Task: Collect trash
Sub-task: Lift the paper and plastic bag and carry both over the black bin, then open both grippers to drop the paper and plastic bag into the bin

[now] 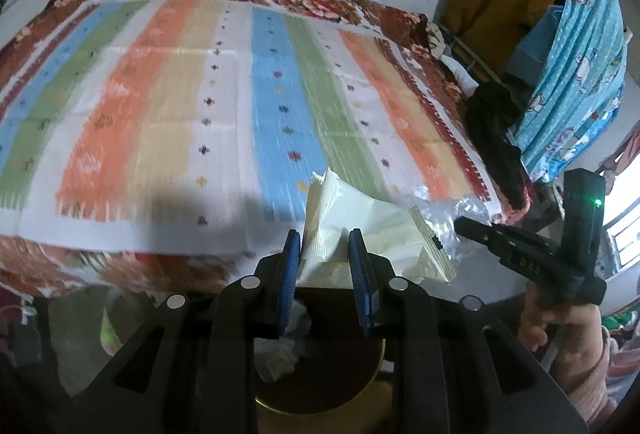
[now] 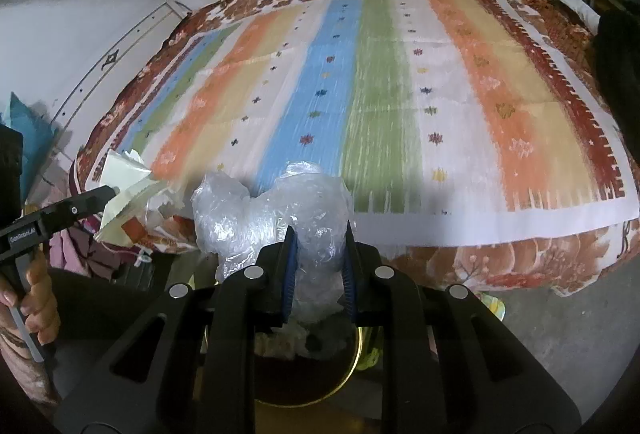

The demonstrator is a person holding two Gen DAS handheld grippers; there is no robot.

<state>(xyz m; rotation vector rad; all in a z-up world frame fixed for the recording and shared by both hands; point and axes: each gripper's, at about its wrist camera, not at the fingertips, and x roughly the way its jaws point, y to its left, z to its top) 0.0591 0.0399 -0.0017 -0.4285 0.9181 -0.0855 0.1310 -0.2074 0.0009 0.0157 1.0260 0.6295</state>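
Holding a cream snack wrapper (image 1: pixel 372 234) in my left gripper (image 1: pixel 324 238) and crinkly clear plastic (image 2: pixel 276 210) in my right gripper (image 2: pixel 320 234), above the bin (image 2: pixel 356 354). Both feel light, soft and slippery, so I pinch their bunched middles.

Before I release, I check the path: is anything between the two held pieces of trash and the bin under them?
Nothing visible: the cream wrapper and the clear plastic hang directly over the gold-rimmed bin, which already holds crumpled trash.
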